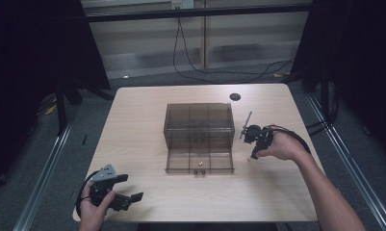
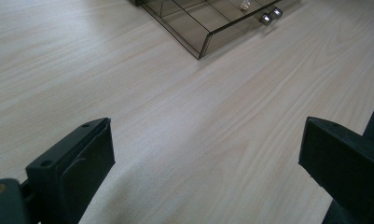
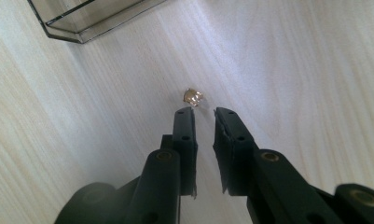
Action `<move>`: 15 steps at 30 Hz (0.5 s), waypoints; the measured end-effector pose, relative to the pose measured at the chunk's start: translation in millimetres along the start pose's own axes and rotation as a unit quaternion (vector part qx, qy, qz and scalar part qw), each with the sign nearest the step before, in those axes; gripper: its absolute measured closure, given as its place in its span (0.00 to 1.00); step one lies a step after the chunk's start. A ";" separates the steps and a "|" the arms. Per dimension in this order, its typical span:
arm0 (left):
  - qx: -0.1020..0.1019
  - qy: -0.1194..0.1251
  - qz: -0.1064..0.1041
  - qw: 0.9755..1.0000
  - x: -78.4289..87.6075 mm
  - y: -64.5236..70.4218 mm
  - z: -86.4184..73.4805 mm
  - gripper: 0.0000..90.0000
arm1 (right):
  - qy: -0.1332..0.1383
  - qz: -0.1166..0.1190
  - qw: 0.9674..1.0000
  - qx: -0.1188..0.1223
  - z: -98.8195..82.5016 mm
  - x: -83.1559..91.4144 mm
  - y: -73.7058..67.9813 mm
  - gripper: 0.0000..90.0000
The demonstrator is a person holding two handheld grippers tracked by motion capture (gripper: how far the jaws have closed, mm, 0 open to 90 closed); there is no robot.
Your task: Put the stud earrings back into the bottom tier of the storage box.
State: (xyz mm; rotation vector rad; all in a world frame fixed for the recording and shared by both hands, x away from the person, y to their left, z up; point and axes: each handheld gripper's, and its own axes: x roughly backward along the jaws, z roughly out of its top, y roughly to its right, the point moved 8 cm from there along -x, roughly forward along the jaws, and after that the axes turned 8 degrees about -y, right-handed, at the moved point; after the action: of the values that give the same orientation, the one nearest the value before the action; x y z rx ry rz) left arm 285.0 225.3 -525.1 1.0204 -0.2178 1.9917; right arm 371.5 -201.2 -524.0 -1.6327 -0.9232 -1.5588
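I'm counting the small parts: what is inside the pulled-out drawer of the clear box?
In the open drawer lies one small gold-coloured piece, near the front wall by the knobs. Its other compartments look bare. The smoky box above hides whatever sits in its closed part.

A small gold-coloured piece (image 3: 193,97), shiny and faceted, perhaps a metal nut or bead, though the view is too coarse to tell, lies loose on the pale wooden table (image 3: 292,70). It sits near the front corner of the smoky clear drawer box (image 3: 86,18), apart from it. A similar small piece (image 1: 199,164) lies inside the pulled-out drawer (image 1: 181,162).
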 end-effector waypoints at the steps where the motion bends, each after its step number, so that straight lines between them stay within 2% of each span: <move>1: -0.002 0.000 0.001 1.000 0.3 -0.5 -0.1 0.04 | -0.001 0.004 1.000 -0.001 0.3 -1.8 0.1 0.87; 9: -0.002 -0.001 0.000 1.000 0.5 -0.7 -0.4 0.03 | -0.005 0.009 1.000 -0.008 3.7 -10.8 3.2 0.88; 10: -0.002 -0.001 0.000 1.000 0.6 -0.8 -0.4 0.04 | -0.006 0.007 1.000 -0.002 4.7 -12.5 3.8 0.88; 15: -0.002 -0.001 0.001 1.000 0.6 -0.5 -0.3 0.04 | -0.010 0.009 1.000 -0.004 6.1 -15.4 3.4 0.90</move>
State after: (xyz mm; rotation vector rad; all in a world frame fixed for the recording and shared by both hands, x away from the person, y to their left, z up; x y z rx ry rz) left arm 285.0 226.1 -524.9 1.0195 -0.2236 1.9908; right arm 377.1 -198.3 -539.6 -1.6617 -0.9117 -1.5384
